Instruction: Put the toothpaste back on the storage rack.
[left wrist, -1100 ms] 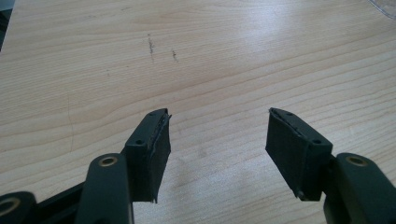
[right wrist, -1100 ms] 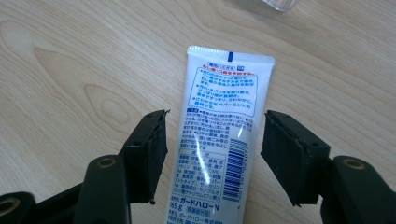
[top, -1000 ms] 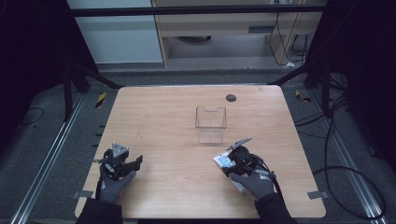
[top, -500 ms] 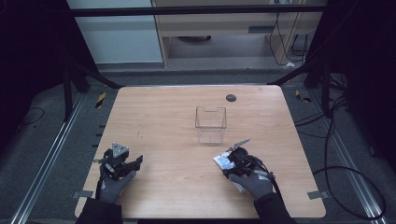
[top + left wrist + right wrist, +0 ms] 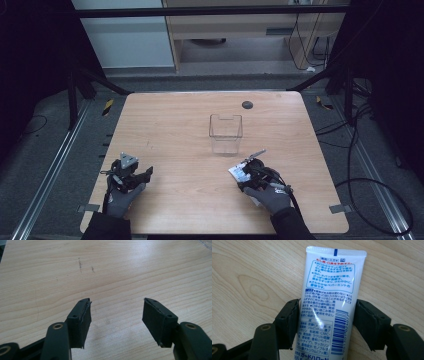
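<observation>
We had our right gripper (image 5: 325, 322) closed on the toothpaste tube (image 5: 329, 302), probably for the clear box (image 5: 225, 132) ahead, while our left gripper (image 5: 116, 317) rested wide open and empty.

A counter (image 5: 175, 125) carries a container (image 5: 226, 132) upright near its middle. A small disc (image 5: 247, 104) lies behind it, toward the far edge. The left hand-held gripper (image 5: 142, 175) sits near the front left; the right hand-held gripper (image 5: 239, 172), front right, has a tube (image 5: 328, 310) between its jaws, just before the container.
</observation>
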`<state>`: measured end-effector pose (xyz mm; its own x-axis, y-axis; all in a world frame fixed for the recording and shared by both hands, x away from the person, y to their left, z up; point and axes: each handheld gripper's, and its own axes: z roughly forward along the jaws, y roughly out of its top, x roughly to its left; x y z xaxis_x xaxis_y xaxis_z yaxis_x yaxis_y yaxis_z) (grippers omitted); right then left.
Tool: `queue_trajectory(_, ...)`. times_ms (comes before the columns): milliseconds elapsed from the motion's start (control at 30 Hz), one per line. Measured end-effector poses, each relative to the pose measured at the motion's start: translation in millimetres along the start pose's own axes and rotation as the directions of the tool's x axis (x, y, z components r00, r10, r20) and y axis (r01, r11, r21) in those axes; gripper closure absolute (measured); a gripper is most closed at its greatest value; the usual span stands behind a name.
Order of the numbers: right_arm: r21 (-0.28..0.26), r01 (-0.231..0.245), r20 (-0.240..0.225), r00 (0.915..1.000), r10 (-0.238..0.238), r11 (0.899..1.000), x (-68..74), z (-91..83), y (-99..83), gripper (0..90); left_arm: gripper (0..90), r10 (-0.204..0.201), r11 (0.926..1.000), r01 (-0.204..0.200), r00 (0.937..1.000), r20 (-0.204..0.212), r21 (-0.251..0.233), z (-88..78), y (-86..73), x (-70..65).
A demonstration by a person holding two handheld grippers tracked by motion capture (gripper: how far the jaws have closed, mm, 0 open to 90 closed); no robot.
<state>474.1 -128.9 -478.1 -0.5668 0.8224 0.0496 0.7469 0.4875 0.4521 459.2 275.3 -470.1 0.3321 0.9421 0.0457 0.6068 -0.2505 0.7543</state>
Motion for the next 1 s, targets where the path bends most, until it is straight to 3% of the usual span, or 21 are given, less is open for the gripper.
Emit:
queue_trajectory(233,0.010,0.015,0.028,0.9995,-0.015,1.000,4.3,-0.1,0.6,42.5,38.7,-0.002,1.0000,0.002,1.0000,0.000,-0.001,-0.3,0.1,0.1)
queue_trajectory(333,0.014,0.001,0.024,0.9997,-0.001,1.000,4.9,-0.7,0.7,45.9,38.7,0.000,1.0000,0.000,1.0000,0.000,-0.001,-0.3,0.1,0.1)
queue_trajectory(500,0.005,0.002,0.019,0.9998,-0.003,1.000,3.3,-6.7,1.2,59.1,38.7,-0.002,1.0000,0.002,1.0000,0.000,-0.001,-0.2,0.1,0.2)
queue_trajectory(700,0.036,-0.002,-0.008,1.0000,0.002,0.999,-0.3,-15.2,0.4,67.4,38.7,-0.004,1.0000,0.004,1.0000,0.001,-0.002,-0.3,0.2,0.4)
queue_trajectory(1000,-0.019,-0.006,-0.043,0.9990,0.005,1.000,-7.3,-34.0,-0.5,71.5,38.7,-0.005,1.0000,0.005,1.0000,0.001,-0.002,-0.4,0.2,0.4)
